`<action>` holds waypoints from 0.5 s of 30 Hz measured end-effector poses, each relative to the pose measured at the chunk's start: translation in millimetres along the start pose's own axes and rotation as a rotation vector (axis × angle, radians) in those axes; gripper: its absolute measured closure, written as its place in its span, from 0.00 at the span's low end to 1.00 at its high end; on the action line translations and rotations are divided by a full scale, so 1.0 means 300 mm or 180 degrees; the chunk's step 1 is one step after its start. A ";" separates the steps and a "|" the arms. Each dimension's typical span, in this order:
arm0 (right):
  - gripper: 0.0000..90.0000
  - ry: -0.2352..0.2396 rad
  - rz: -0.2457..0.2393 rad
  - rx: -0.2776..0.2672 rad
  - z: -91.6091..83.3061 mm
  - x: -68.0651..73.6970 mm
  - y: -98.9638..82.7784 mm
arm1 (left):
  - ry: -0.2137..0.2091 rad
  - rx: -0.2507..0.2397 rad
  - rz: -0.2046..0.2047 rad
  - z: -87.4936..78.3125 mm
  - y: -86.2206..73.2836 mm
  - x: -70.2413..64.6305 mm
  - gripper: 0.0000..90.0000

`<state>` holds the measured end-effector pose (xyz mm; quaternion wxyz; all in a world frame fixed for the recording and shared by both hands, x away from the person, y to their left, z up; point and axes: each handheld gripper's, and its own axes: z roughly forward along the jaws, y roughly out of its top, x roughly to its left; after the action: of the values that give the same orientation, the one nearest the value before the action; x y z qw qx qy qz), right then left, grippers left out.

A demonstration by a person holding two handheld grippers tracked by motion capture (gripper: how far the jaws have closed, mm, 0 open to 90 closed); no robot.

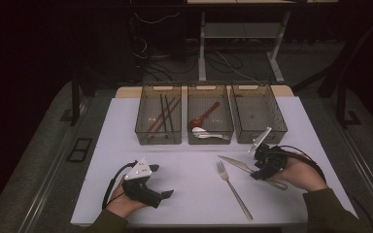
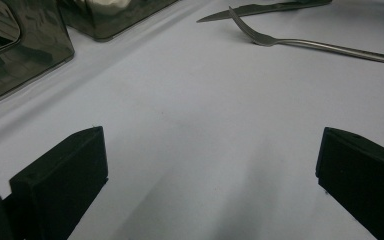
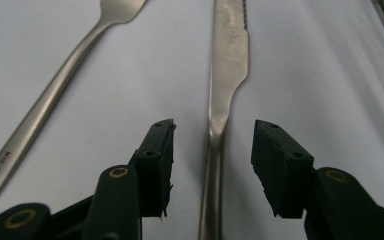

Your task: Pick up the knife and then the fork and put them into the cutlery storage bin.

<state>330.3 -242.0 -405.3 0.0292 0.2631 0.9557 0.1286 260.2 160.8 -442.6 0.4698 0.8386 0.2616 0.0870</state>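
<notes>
Knife (image 3: 226, 65) — lies flat on the white table (image 1: 184, 194), its handle running between the half-open jaws of the right gripper (image 3: 213, 150); the right gripper view shows the pads clear of it on both sides, a gap the high view hides under the hand. Fork (image 1: 233, 184) just beside it. Left gripper (image 2: 210, 165) — jaws wide apart, nothing between them, resting well apart from both.

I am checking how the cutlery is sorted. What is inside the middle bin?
In the middle bin lie a dark red spoon and a white spoon, the white one nearer its front wall. The tinted wall dims that corner, so smaller items there cannot be ruled out.
</notes>
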 end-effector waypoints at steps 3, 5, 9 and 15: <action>0.56 0.0007 0.0001 0.0123 0.002 -0.010 0.019 | -0.0005 -0.0002 -0.0004 0.001 0.000 -0.001 0.00; 0.59 0.0045 -0.0028 0.0199 0.004 -0.009 0.027 | -0.0010 0.0001 0.0004 0.001 0.000 -0.001 0.00; 0.65 0.0029 -0.0008 0.0320 0.014 -0.002 0.029 | -0.0008 0.0009 0.0003 -0.001 0.000 -0.001 0.00; 0.72 -0.0023 -0.0098 0.0470 0.040 -0.002 0.020 | -0.0012 0.0008 0.0012 0.000 0.000 -0.003 0.00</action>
<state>335.3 -234.7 -415.3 0.0152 0.2503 0.9664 0.0562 259.6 160.4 -442.4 0.4691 0.8399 0.2592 0.0860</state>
